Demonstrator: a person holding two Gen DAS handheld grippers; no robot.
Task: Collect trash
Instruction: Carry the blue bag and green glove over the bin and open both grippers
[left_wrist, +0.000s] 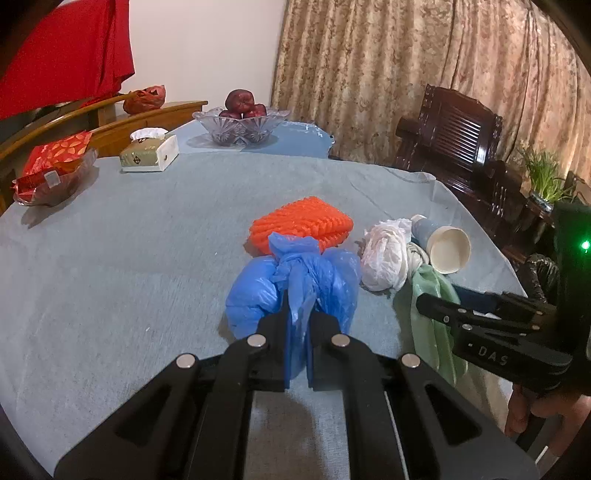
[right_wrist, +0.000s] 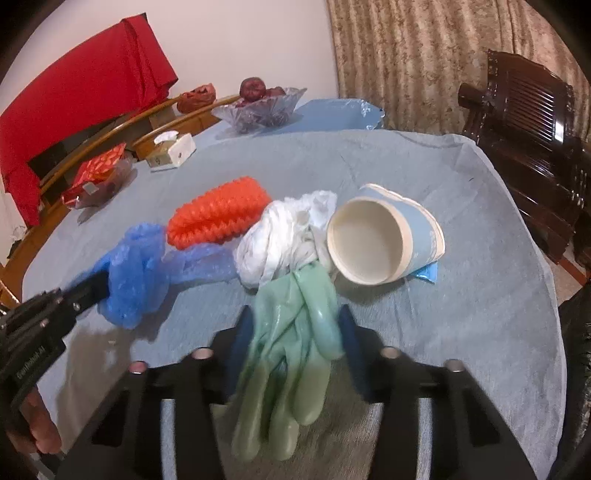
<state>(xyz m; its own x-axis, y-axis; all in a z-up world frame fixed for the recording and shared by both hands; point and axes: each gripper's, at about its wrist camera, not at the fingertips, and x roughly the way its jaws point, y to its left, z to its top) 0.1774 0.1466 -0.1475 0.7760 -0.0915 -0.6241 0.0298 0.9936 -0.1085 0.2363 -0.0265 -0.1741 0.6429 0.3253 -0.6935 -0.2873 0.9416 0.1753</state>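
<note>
right wrist: green glove (right_wrist: 291, 354) lengthwise between fingers (right_wrist: 347, 325)

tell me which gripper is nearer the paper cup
Right. The right gripper straddles the green glove just before the paper cup; the left gripper clamps the blue bag, farther off.

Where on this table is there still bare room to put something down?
The cloth is bare between the tissue box and the blue bag, and right of the paper cup. It is crowded around the orange netting, white bag and green glove.
</note>
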